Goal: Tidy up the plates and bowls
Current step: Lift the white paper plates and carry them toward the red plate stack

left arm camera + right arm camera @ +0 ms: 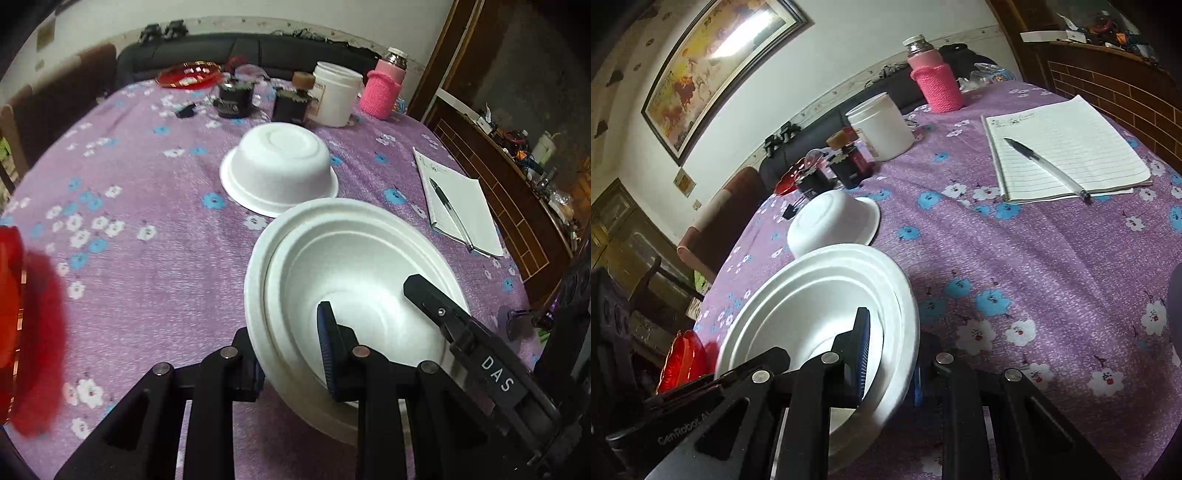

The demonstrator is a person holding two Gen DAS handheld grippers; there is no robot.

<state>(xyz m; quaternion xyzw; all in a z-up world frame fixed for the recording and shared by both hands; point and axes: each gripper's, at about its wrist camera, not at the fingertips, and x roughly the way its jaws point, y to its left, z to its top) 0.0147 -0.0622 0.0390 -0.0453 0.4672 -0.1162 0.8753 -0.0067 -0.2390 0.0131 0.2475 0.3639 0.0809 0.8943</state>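
Dim indoor light, glare on the framed painting, fisheye-bent dark edges.

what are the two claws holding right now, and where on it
Both grip the stacked white foam bowls by the rim: left claw on the near-left rim, right claw on the opposite edge.

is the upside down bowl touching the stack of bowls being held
Cannot tell. In the left wrist view the stacked bowls' rim overlaps the upside-down bowl's brim, hiding any gap. The right wrist view shows the same overlap.
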